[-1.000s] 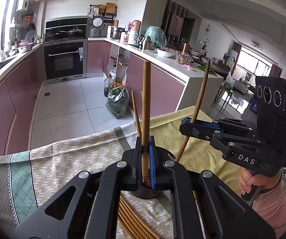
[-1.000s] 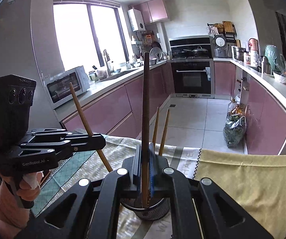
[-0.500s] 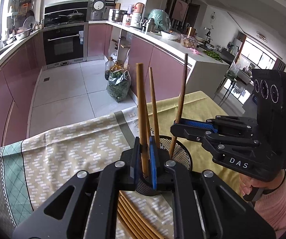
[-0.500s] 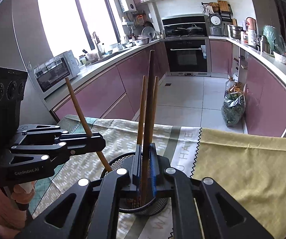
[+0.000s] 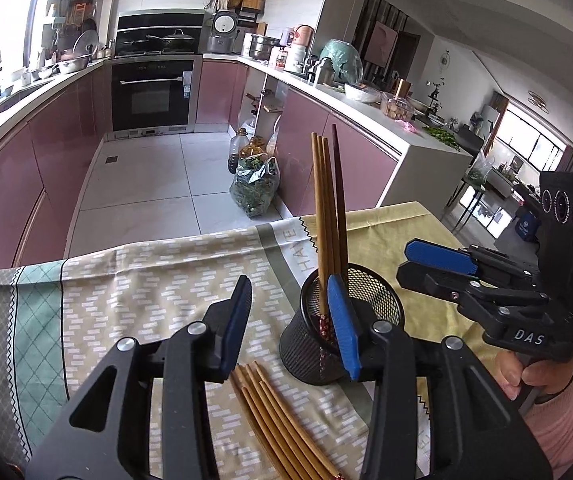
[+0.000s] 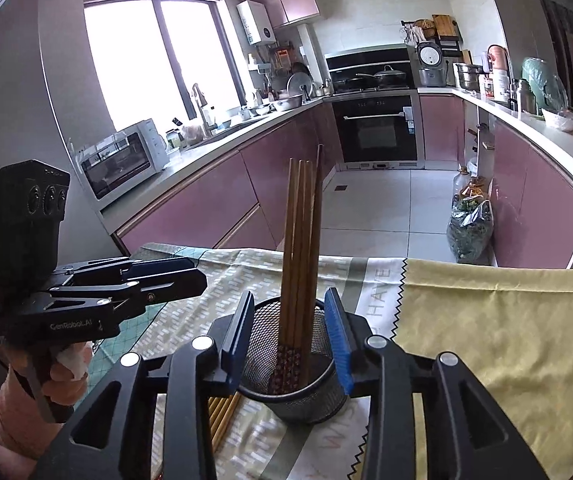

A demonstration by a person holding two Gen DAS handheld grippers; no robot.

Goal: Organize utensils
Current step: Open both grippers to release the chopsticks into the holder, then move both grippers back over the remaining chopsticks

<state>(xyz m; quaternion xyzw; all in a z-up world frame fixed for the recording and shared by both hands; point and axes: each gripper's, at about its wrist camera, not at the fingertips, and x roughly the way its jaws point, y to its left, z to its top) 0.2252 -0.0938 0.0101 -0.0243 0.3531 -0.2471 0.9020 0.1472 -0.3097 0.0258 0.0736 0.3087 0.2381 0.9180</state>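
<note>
A: Grippers, quick?
B: Left gripper (image 5: 290, 316) has its jaws apart, just been opening, nothing pinched. Its right finger sits in front of the mesh cup (image 5: 340, 332); the chopsticks in the cup rise behind that finger, not between the pads. Right gripper (image 6: 290, 330) also w/ jaws parted, just been opening; the upright chopsticks (image 6: 300, 252) stand between its pads but the pads don't press them.
A: Where's the cup?
B: On the patterned tablecloth (image 5: 146, 280), roughly mid-table, where the brick-pattern panel meets the yellow panel (image 6: 506, 328), well in from the far edge. About four sticks in it, bundled, near upright, patterned ends down.
A: Other sticks?
B: Loose chopsticks (image 5: 278, 424) flat on the cloth, just beside the cup toward the near edge, lying side by side. Count unclear, partly hidden by the left gripper's body.
A: Hands?
B: A hand in a pink sleeve (image 5: 534, 376) holds the right gripper's handle; other hand (image 6: 62, 368) holds the left one, near the cloth's left edge.
</note>
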